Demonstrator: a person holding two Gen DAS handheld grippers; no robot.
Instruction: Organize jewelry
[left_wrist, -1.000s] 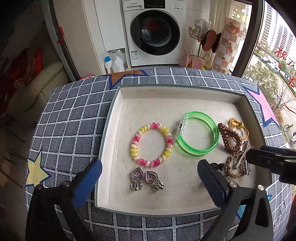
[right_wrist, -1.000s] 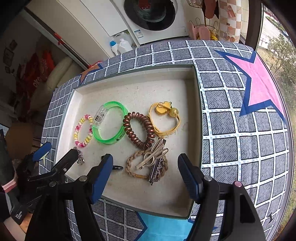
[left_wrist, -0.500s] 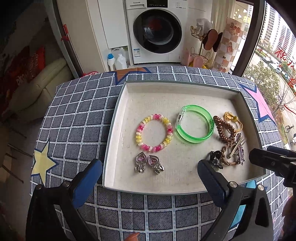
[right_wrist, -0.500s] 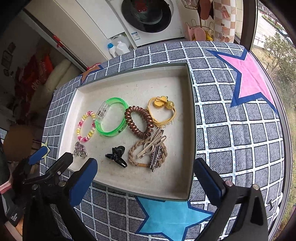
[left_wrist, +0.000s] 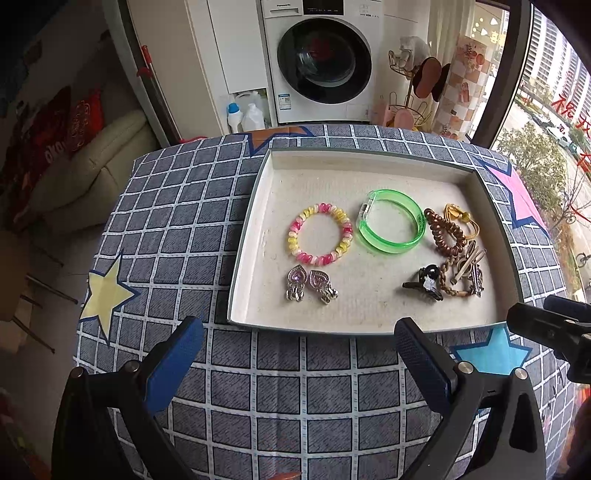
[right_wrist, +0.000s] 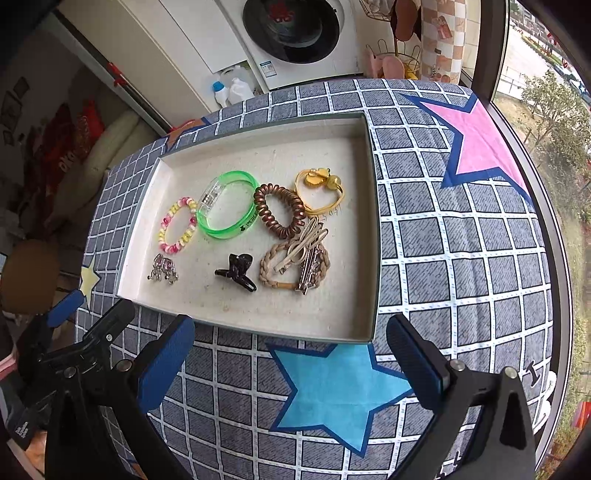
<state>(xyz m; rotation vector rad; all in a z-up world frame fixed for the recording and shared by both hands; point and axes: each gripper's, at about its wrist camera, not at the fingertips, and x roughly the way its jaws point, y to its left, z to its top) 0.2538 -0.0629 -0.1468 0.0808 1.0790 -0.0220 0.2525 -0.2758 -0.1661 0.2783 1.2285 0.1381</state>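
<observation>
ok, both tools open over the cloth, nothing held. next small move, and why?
Probably bring the right tool back over the tray toward the hair sticks lying across the braided bracelet: that is the only tangled pile, and it sits on the right tool's side.

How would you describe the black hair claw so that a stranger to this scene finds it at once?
Start at the shallow cream tray on the checked cloth. Along its near side, the black hair claw lies between the heart earrings and the braided bracelet. It is the only glossy black piece, pronged rather than ring-shaped.
</observation>
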